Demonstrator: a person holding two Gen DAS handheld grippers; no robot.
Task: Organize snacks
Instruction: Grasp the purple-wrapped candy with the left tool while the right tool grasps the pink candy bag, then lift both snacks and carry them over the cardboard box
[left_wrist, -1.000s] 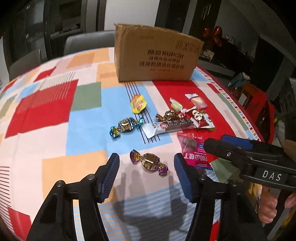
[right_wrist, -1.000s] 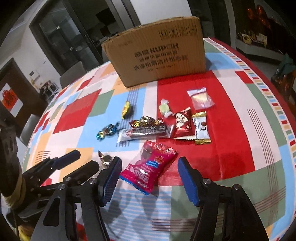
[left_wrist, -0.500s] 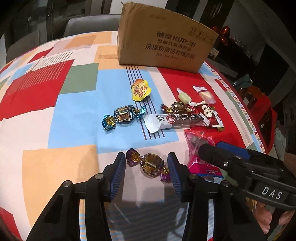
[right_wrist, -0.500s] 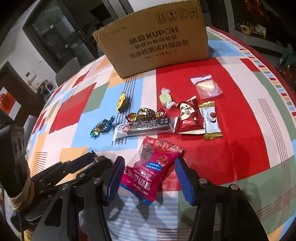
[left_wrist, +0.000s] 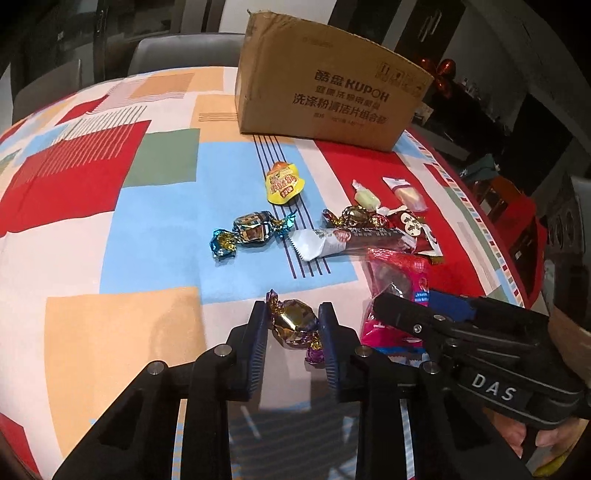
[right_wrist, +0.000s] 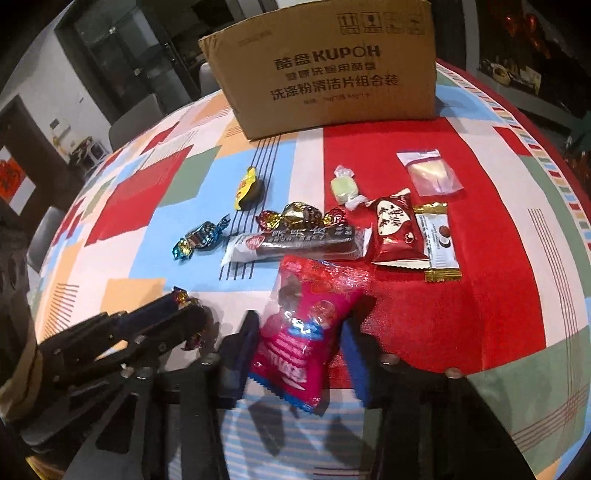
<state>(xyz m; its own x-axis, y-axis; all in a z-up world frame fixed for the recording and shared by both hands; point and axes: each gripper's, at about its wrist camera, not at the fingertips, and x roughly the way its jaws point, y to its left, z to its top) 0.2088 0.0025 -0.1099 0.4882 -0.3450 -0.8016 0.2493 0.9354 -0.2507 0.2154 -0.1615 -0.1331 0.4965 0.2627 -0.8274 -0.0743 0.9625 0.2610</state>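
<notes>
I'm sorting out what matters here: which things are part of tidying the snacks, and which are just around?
Part of the job:
- gold candy, between the closing jaws of the left gripper
- pink packet, between the closing jaws of the right gripper
- snack bar
- blue candy
- box

Just around:
- tablecloth
- chair

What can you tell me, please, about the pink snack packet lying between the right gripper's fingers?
The pink snack packet is a glossy plastic pouch: clear and red at its far end with dark pieces inside, magenta with white lettering below, and a blue serrated seal at the near edge. It lies flat on the patterned tablecloth, slanted, near the long dark bar. The right gripper straddles it, its jaws closing, with the blue pads at or nearly at its sides.
</notes>
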